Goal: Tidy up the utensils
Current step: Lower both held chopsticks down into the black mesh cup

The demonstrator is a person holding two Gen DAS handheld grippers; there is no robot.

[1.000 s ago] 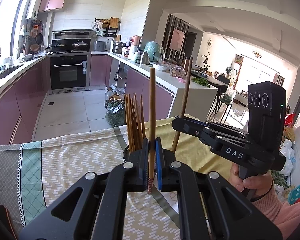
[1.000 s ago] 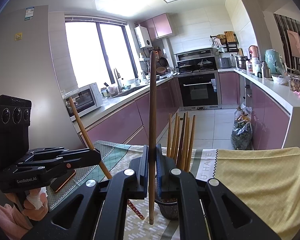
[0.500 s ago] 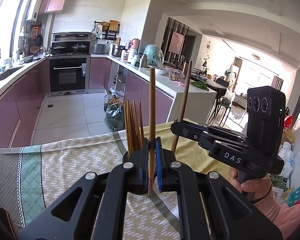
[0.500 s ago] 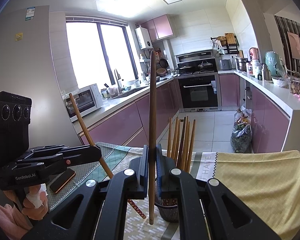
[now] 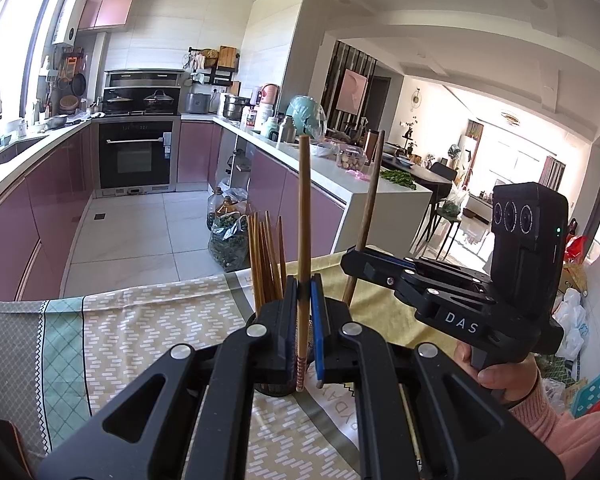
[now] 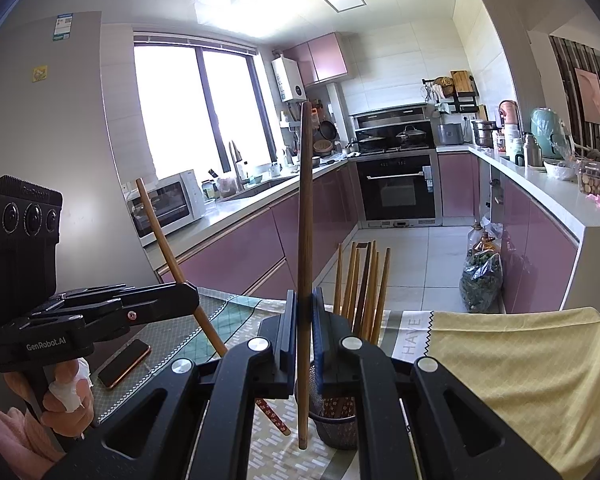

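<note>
My left gripper is shut on a light wooden chopstick that stands upright, its patterned tip just below the jaws. My right gripper is shut on a darker chopstick, also upright, with its lower end beside the dark mesh cup. The cup holds several chopsticks and sits just beyond both grippers; in the left wrist view only its chopsticks show clearly. Each view shows the other gripper from the side: the right gripper and the left gripper.
A patterned green and yellow tablecloth covers the table. A phone lies on it under the left gripper. A person's hands in pink sleeves hold both handles. Kitchen counters and an oven stand far behind.
</note>
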